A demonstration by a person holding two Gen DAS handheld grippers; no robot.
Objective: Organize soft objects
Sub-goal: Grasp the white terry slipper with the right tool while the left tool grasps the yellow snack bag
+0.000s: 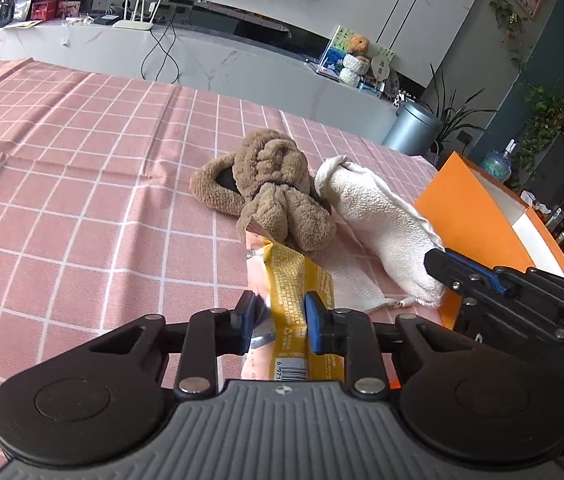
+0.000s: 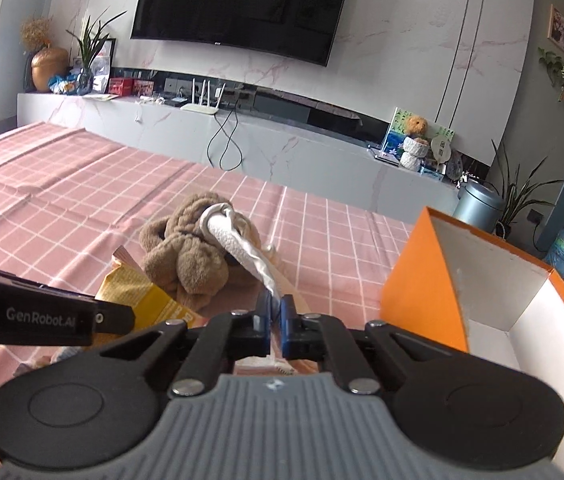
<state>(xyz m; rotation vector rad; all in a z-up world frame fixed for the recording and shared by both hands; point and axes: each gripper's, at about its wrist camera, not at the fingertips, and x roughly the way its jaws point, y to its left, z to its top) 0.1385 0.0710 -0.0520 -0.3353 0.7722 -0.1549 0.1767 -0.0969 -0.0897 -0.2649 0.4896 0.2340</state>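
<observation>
The left gripper has its jaws pinching a crinkly yellow snack packet, blue pads pressed on either side of its glossy film. The packet is long and flat, with small print and a barcode near the gripper's body, and a torn-looking pinkish end that points toward the brown plush. The plush is a fuzzy, lumpy bundle of curly fleece with rounded lobes and a long loop-shaped ear or limb; it lies on the worktop, just beyond the packet's far end.

The right gripper has its jaws pressed together on the near corner of a white towel. The towel is nubby terry cloth, rolled into a thick tube. From the left wrist it lies beside the plush, its far rolled end touching it, with a thin flat flap spread under it on the cloth. In the right wrist view the towel stretches from the jaws up over the plush, twisted into a taut cord at the near end.

The worktop is covered by a pink cloth with a white grid, creased in long folds. An orange cardboard box with a white inside stands open at the right, just beside the towel and the right gripper.
</observation>
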